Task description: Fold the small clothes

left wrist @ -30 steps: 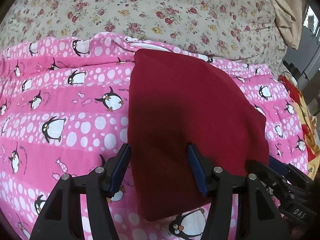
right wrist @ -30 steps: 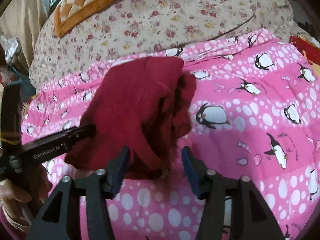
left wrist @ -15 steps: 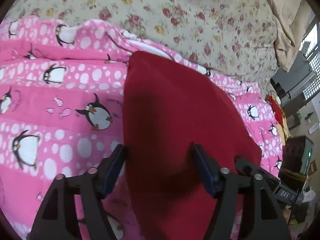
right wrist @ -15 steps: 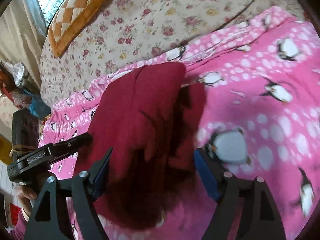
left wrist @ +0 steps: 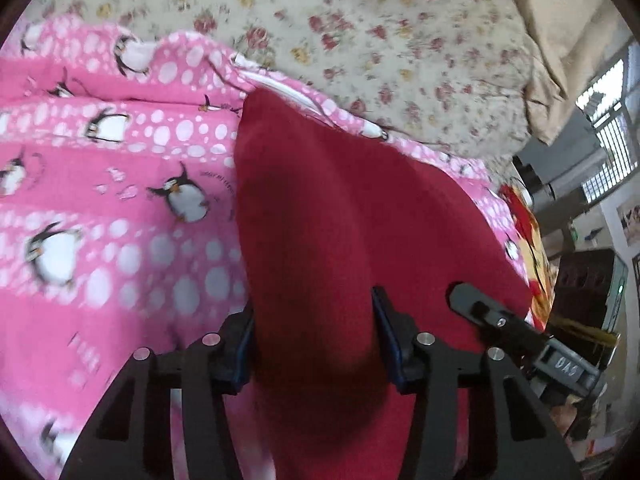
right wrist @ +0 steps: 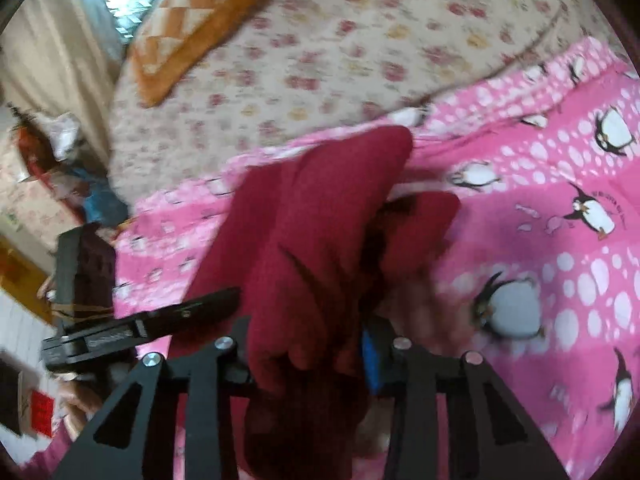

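Dark red garment (left wrist: 340, 216) lying on pink penguin blanket (left wrist: 120, 208) on the bed, floral sheet (left wrist: 360, 20) behind. Left tongs (left wrist: 312, 340) just closed in, both pads clamped on the near edge. Right tongs (right wrist: 306, 356) likewise just closed, pinching bunched red folds. Slight motion blur.

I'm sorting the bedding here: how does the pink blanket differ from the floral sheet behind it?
The pink blanket carries penguins and white dots; the floral sheet has small red and yellow flowers on cream. The blanket lies under the red garment; the sheet lies beyond it. Both are printed bedding.
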Action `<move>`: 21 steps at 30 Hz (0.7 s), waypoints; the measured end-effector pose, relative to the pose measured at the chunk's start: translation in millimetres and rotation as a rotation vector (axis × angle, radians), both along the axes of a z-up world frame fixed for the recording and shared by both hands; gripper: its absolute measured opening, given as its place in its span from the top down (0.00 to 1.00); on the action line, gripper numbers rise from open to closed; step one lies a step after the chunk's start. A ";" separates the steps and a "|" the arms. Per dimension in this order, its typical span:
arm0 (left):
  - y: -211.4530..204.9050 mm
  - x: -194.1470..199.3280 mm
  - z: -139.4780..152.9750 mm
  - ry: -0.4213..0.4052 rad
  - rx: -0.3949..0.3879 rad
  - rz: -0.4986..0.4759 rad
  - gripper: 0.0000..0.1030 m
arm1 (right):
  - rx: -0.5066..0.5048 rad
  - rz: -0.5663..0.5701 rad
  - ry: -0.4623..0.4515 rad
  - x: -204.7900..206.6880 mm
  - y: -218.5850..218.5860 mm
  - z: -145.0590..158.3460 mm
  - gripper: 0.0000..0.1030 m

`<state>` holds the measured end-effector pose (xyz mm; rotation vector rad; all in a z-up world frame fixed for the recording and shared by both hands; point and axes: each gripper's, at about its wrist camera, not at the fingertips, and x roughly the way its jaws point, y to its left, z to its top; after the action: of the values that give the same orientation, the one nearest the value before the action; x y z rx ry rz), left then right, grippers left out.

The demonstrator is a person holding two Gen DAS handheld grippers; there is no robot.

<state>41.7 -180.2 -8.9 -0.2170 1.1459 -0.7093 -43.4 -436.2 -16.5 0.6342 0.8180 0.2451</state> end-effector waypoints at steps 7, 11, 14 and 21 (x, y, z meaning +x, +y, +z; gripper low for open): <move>54.2 -71.9 0.9 0.024 0.035 0.038 0.70 | 0.030 0.093 0.027 -61.8 44.8 7.3 0.53; 62.4 -90.1 -12.3 -0.019 0.100 0.089 0.59 | -0.072 0.067 0.148 -85.2 51.8 -18.9 0.44; 59.5 -100.3 4.9 -0.133 0.178 0.131 0.59 | -0.133 0.016 0.071 -109.9 46.6 14.2 0.44; 51.5 -114.9 22.1 -0.238 0.263 0.192 0.59 | -0.344 0.170 -0.143 -122.7 103.0 70.1 0.48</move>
<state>-73.2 -128.7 13.2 -0.0182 0.9633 -0.3970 -166.1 -333.3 53.6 0.2218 0.7545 0.2930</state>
